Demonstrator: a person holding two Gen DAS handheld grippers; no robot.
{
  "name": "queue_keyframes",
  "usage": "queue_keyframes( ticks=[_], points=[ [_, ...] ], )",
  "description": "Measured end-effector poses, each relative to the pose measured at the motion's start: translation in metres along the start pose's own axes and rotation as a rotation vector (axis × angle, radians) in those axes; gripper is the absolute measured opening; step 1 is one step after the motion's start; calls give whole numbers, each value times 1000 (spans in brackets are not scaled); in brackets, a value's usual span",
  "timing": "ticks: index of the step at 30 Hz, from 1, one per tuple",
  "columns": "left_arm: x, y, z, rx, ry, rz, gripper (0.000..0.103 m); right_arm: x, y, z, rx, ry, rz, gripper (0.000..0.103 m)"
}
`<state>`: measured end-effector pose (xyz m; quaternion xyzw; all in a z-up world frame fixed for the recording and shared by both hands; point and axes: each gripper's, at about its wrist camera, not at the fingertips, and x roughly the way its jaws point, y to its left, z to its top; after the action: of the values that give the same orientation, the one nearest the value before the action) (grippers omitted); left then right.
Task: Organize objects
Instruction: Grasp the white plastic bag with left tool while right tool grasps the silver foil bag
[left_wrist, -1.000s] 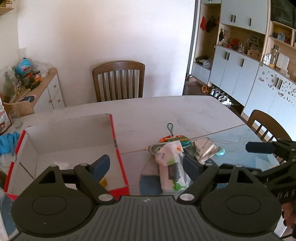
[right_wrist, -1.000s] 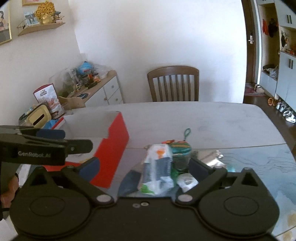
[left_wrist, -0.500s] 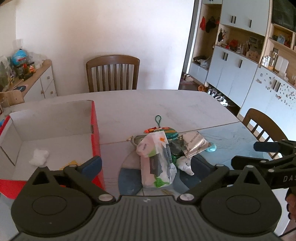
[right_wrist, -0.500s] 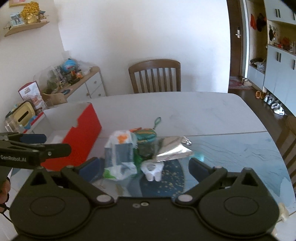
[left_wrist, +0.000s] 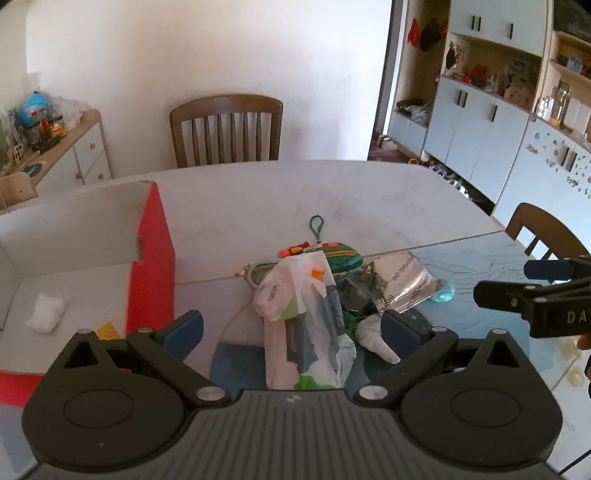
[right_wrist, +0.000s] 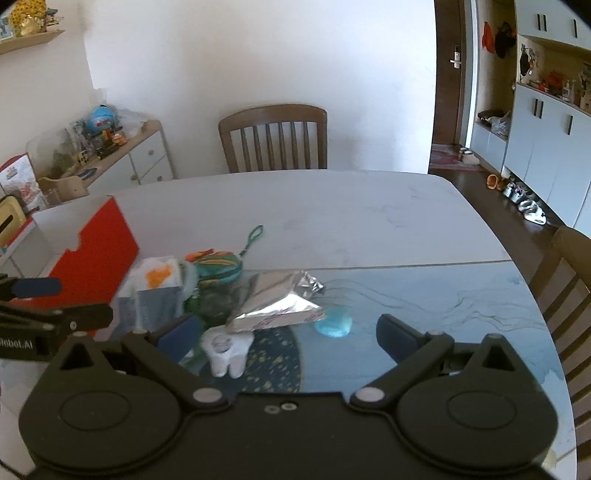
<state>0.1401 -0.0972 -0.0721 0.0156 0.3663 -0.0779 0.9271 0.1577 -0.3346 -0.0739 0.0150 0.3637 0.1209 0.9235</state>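
Black left gripper (left_wrist: 291, 326) nearest, spread wide, gripping nothing, straddling a white plastic bag (left_wrist: 308, 321) upright on the table (right_wrist: 332, 214). Same for the right gripper (right_wrist: 284, 332): fully apart, empty, hovering over a small white figure (right_wrist: 226, 349) and a silver foil packet (right_wrist: 280, 304). Just beyond, touching in one heap: a green-and-orange pouch (left_wrist: 338, 256) with a looped cord, a small blue piece (right_wrist: 334, 325) beside the foil. Further left, near the heap but apart from it: an open red-and-white box (left_wrist: 149, 258), already holding a white wad (left_wrist: 46, 312). Probably best to take one item at a time — lower around the bag's midsection, squeeze gently since thin plastic crumples and slips, lift clear of the neighbours, then carry over the red wall.
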Motion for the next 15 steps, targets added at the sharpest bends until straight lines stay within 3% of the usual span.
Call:
queue_keyframes(
  ticks=[15],
  points=[
    [59,-9,3,-3,93,43,103,71,5,16,-31,60,-12,100]
  ],
)
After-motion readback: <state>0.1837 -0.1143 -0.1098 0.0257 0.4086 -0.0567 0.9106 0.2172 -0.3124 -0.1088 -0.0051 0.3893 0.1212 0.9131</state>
